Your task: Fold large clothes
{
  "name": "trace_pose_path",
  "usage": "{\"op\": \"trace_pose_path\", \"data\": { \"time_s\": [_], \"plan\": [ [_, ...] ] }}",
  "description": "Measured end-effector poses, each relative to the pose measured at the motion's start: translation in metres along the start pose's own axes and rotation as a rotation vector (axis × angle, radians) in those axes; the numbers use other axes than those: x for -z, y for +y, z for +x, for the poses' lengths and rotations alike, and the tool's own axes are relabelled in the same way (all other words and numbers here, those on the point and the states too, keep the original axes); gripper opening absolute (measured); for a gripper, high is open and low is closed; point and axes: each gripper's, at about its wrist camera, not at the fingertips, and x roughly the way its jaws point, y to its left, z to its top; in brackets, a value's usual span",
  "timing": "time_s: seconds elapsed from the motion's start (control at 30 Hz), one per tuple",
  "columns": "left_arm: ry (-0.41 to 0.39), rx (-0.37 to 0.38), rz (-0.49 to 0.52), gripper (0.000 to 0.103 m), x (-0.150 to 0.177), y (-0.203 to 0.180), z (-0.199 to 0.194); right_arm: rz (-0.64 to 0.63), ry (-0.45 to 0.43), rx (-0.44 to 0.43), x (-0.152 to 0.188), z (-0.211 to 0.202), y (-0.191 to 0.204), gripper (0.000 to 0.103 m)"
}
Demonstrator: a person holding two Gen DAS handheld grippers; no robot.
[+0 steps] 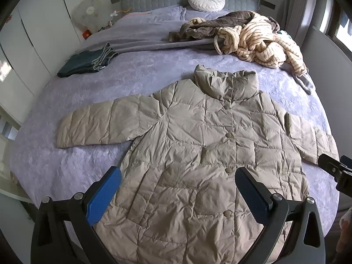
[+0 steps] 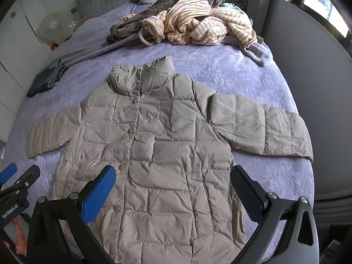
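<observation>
Covering the bed [image 1: 66, 165], a lavender spread holds the jacket [image 1: 198, 154]; both grippers gape empty, white wardrobes beside

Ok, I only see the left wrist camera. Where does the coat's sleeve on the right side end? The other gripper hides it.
Observer: In the right wrist view that sleeve lies flat and spread out, its cuff close to the edge of the bed.
Operator: Is the right gripper open?
Observer: Yes. The right gripper is wide open above the lower half of the coat, holding nothing.
Operator: Can you see my gripper from there?
Observer: Yes. The left gripper shows at the lower left, beside the coat, with "GenRobot.AI" printed on its side.
</observation>
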Motion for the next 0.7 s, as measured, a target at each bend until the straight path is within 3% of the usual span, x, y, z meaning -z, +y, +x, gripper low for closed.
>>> {"op": "trace_pose_path", "data": {
  "time_s": [0.7],
  "plan": [
    [0.000,-0.003,-0.002,0.103,-0.0003,0.0026,-0.0002,0.003,0.003,-0.002,-0.0009,0.0003,0.0003,0.103]
  ]
}}
